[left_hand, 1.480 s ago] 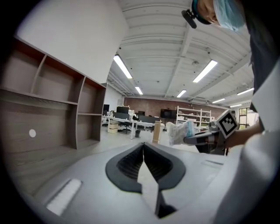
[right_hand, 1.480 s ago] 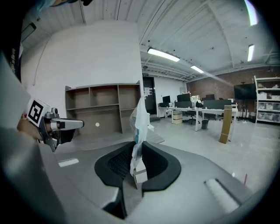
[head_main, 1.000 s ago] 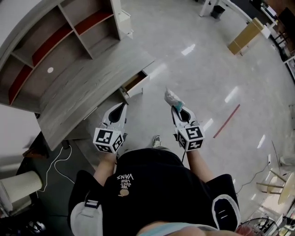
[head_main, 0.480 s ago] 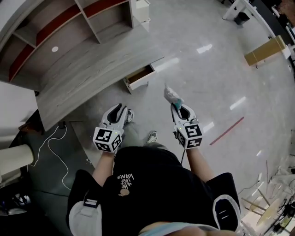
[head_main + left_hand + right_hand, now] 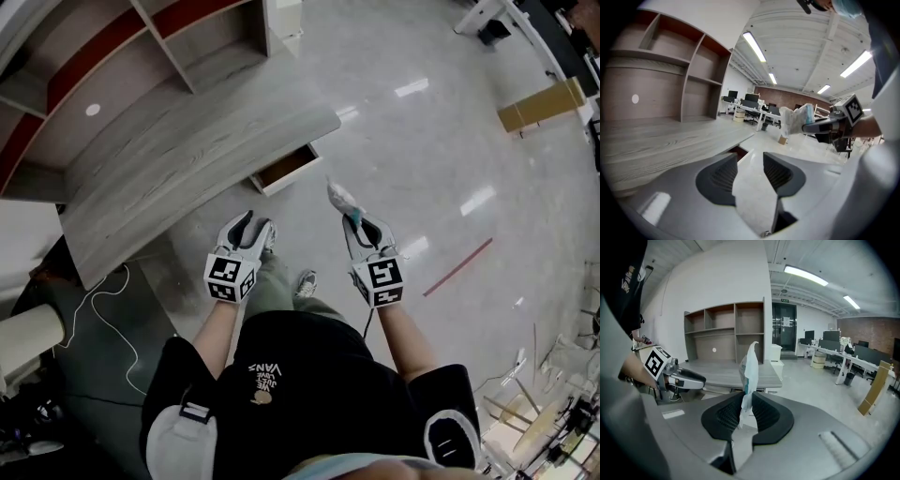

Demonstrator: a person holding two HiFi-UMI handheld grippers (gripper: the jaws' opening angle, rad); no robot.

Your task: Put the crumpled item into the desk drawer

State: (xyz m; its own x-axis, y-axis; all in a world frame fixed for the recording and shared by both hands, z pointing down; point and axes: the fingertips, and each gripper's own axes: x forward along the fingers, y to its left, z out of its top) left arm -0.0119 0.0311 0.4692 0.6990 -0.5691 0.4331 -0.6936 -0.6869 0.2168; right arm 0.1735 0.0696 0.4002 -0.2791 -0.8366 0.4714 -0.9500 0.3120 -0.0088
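Now the right claw (image 5: pixel 354 223) pinches the crumpled item (image 5: pixel 339 197), with the open drawer (image 5: pixel 286 169) ahead and to its left — the left claw (image 5: pixel 260 228) is opening, empty.

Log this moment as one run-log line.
left gripper: jaws opening, empty | right gripper: shut on crumpled item | drawer: open | item: not yet in drawer

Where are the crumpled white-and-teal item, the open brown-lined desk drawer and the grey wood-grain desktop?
crumpled white-and-teal item (image 5: pixel 342 199), head view, its bunched middle.
open brown-lined desk drawer (image 5: pixel 287 167), head view, its bare brown inside.
grey wood-grain desktop (image 5: pixel 187 159), head view, bare middle of the top.
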